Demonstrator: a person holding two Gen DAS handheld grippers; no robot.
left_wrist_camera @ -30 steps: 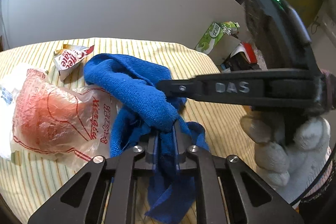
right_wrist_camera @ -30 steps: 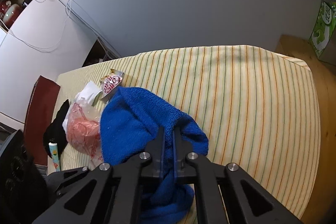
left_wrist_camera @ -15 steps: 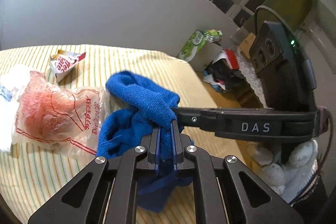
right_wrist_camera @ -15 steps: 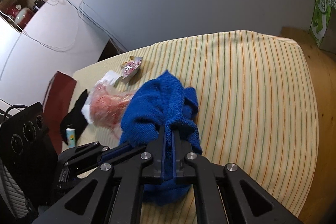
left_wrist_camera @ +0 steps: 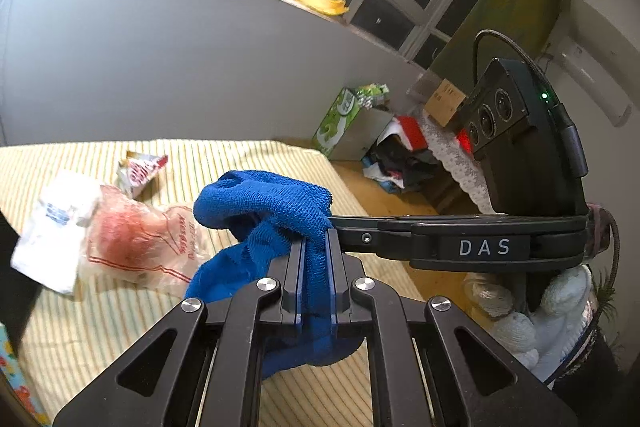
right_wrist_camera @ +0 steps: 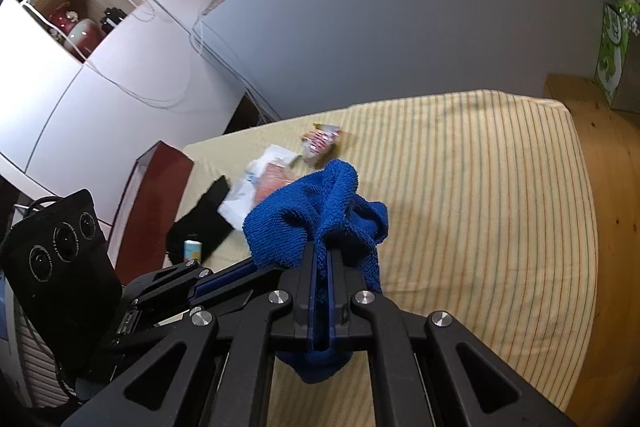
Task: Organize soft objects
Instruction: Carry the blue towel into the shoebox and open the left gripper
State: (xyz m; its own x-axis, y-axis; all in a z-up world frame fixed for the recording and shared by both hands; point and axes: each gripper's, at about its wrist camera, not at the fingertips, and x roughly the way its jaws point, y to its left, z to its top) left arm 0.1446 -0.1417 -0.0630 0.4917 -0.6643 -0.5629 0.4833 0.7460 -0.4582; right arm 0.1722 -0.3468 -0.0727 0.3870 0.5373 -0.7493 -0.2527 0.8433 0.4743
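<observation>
A blue terry towel [left_wrist_camera: 272, 211] hangs bunched in the air above the striped bed, held by both grippers. My left gripper [left_wrist_camera: 314, 247] is shut on one part of it. My right gripper [right_wrist_camera: 322, 255] is shut on another part of the towel [right_wrist_camera: 320, 203], close beside the left one. In the left wrist view the right gripper's finger reaches in from the right and ends in the same bunch of cloth. The towel's lower end droops below both sets of jaws.
On the yellow striped bedcover [right_wrist_camera: 480, 187] lie a pink plastic bag [left_wrist_camera: 136, 239], a white packet [left_wrist_camera: 56, 223], a small snack wrapper [left_wrist_camera: 140, 169] and a black cloth [right_wrist_camera: 200, 223]. A red box [right_wrist_camera: 148, 211] stands at the bed's left. Green cartons and clutter [left_wrist_camera: 344, 119] sit past the bed's far end.
Both grippers have lifted the blue towel up off the bedcover, and it now hangs clear of the pink bag. Both jaws have stayed shut on it.
</observation>
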